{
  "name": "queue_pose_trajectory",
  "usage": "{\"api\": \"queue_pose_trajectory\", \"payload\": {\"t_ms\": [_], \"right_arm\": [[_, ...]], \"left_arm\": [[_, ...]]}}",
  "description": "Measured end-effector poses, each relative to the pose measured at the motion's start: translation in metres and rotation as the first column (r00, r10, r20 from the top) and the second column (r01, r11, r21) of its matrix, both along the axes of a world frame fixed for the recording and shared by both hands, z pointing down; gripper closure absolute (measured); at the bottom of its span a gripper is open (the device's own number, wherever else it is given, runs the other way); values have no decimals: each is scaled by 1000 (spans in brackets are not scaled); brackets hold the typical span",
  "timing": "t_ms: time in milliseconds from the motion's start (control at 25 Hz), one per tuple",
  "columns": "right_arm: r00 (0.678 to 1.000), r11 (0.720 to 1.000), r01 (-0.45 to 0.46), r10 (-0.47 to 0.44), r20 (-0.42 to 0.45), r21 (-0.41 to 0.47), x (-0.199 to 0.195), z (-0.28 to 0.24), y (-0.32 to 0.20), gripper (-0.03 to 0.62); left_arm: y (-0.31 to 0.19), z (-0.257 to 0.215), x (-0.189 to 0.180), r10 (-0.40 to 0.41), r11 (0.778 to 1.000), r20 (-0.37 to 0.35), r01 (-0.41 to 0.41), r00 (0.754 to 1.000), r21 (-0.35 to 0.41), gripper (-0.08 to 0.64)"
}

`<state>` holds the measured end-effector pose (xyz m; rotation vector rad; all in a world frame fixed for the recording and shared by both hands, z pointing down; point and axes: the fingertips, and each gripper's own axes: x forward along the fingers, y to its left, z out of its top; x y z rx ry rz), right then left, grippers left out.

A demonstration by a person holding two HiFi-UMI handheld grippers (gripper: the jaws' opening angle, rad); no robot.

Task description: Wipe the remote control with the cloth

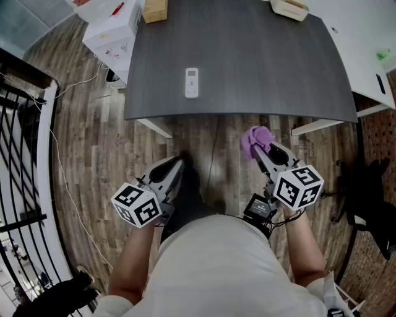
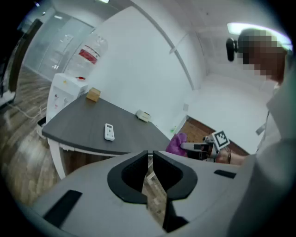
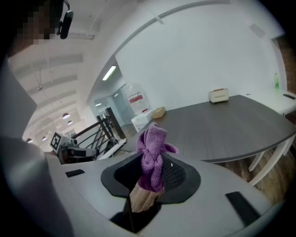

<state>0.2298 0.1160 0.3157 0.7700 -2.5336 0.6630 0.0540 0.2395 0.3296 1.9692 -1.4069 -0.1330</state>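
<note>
A white remote control [image 1: 192,82] lies flat near the front edge of the dark grey table [image 1: 260,68]; the left gripper view shows this remote control [image 2: 109,132] too. My right gripper [image 1: 258,147] is shut on a bunched purple cloth [image 1: 256,140], held over the floor in front of the table. In the right gripper view the cloth [image 3: 151,155] stands up between the jaws. My left gripper [image 1: 176,165] is shut with nothing in it, low over the floor, well short of the table.
A wooden block [image 1: 154,10] sits at the table's back left and a beige box [image 1: 289,8] at the back right. A white water dispenser [image 1: 111,34] stands left of the table, a black railing [image 1: 25,142] at far left, a white desk [image 1: 371,56] at right.
</note>
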Motion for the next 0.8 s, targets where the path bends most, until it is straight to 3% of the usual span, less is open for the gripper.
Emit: {"api": "queue_pose_trajectory", "payload": {"t_ms": [80, 160, 240, 280, 360, 480, 560, 680, 760, 800], "right_arm": [[999, 1000, 15, -14, -50, 14, -29, 9, -20, 483], [993, 999, 35, -31, -111, 32, -60, 20, -43, 483], [978, 995, 79, -65, -199, 62, -90, 33, -64, 483], [964, 990, 112, -89, -250, 82, -104, 39, -72, 483], [929, 973, 192, -137, -344, 130, -134, 46, -90, 483], [859, 928, 313, -186, -477, 202, -175, 54, -120, 483], [791, 876, 421, -226, -568, 237, -200, 63, -134, 483], [657, 751, 605, -283, -699, 264, -232, 79, -149, 483], [566, 654, 710, -307, -765, 262, -251, 88, -155, 483], [521, 602, 756, -317, -792, 256, -260, 93, -157, 483]], "left_arm": [[-29, 12, -20, 65, 998, 116, -63, 991, -23, 532], [-63, 25, -41, 140, 990, 245, -134, 959, -44, 532], [-95, 37, -56, 230, 973, 377, -225, 897, -58, 533], [-108, 42, -60, 280, 957, 442, -282, 852, -62, 533], [-134, 51, -61, 380, 907, 566, -415, 731, -72, 532], [-172, 63, -56, 456, 800, 735, -592, 501, -93, 532], [-189, 74, -52, 466, 728, 812, -674, 352, -125, 532], [-201, 93, -45, 464, 624, 870, -759, 168, -186, 532], [-204, 107, -42, 460, 563, 885, -795, 74, -226, 532], [-204, 113, -42, 462, 535, 886, -808, 38, -245, 532]]}}
